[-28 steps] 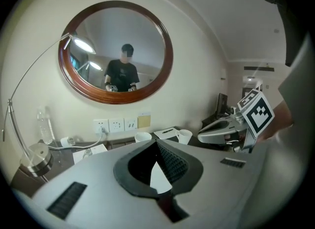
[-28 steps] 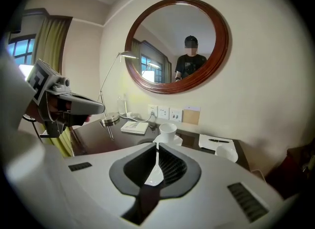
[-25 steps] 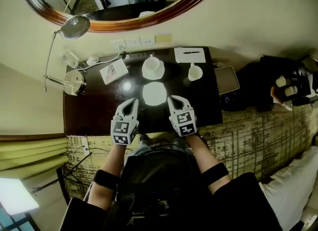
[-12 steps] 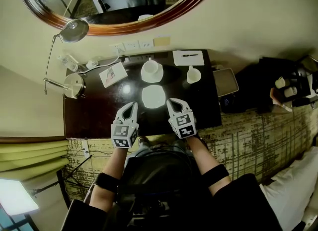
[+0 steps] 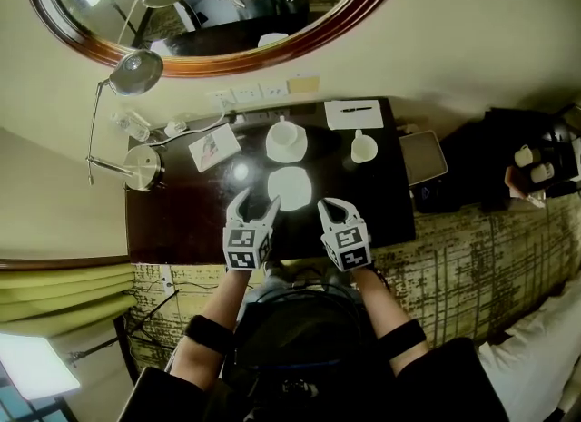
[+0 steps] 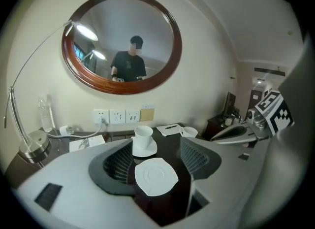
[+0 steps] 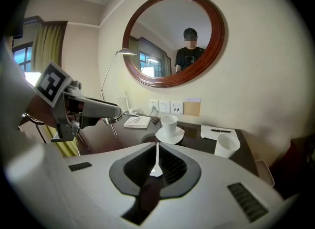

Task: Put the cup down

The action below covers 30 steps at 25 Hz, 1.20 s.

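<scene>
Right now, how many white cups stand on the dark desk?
2. One cup stands on a saucer at the back of the desk; the other cup stands to its right, in front of the notepad. None seems hidden.
</scene>
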Motion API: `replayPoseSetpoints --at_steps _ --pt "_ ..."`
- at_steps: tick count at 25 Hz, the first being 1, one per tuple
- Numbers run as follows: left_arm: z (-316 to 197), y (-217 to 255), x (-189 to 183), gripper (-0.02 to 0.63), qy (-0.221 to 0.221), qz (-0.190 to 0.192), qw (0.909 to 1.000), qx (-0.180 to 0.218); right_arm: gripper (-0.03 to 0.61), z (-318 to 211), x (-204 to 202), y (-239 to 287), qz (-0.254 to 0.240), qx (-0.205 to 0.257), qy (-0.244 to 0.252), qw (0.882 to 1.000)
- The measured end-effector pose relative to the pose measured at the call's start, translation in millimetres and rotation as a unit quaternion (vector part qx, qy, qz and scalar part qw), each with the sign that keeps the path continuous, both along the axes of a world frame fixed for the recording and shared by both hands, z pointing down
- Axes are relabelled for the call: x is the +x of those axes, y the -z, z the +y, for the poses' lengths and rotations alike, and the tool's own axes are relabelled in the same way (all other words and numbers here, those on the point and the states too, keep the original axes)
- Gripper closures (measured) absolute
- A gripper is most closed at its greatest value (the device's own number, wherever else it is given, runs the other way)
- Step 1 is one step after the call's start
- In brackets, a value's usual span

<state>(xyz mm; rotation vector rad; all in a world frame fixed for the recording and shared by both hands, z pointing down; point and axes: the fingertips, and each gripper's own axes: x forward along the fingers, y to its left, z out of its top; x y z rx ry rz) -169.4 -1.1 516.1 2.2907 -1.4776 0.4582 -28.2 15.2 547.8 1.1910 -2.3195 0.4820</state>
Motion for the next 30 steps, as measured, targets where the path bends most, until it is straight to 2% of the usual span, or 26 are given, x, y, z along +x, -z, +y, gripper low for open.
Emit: replayPoseSetpoints --at_steps 1,4,7,10,13,17,24,30 --pt "-9.1 -4.9 2.1 0.274 0.004 0.001 1.0 -0.007 0.549 0.1 2.3 -1.9 0.0 -0.005 -0.005 1.0" --pt "-39.7 -22.4 8.2 0.177 0.016 -0.003 0.9996 -0.023 0.549 0.6 7.5 -9.1 -0.007 -0.022 -0.018 1.0" --pt "-70.0 -43.5 18.0 0.112 0.021 -0.003 0.9987 -0.047 0.549 -0.7 11.6 -20.6 -0.017 -0.03 -0.029 0.999" --pt "-99.5 -71.1 24.3 0.101 0.037 -0.004 0.9963 -0.077 0.548 -5.9 12.0 -32.3 -0.021 -0.032 -0.03 0.999" --pt "-127.7 -92.7 28.6 0.095 0.054 -0.013 0.9944 -0.09 0.548 -11.4 8.2 -43.1 -0.028 -0.035 -0.029 0.999" --pt "-156.5 -111.0 46.5 0.091 0.044 -0.015 0.9924 -0.114 0.548 -13.2 2.2 -59.5 -0.036 -0.042 -0.027 0.998" --pt "-203.3 -129.1 41.0 0.091 0.065 -0.034 0.9917 -0.106 0.549 -5.8 -5.6 -84.4 -0.045 -0.062 -0.014 0.997" --pt "-223.9 -135.0 52.3 0.089 0.044 -0.047 0.9929 -0.1 0.549 -8.3 2.0 -91.5 -0.043 -0.069 -0.017 0.997"
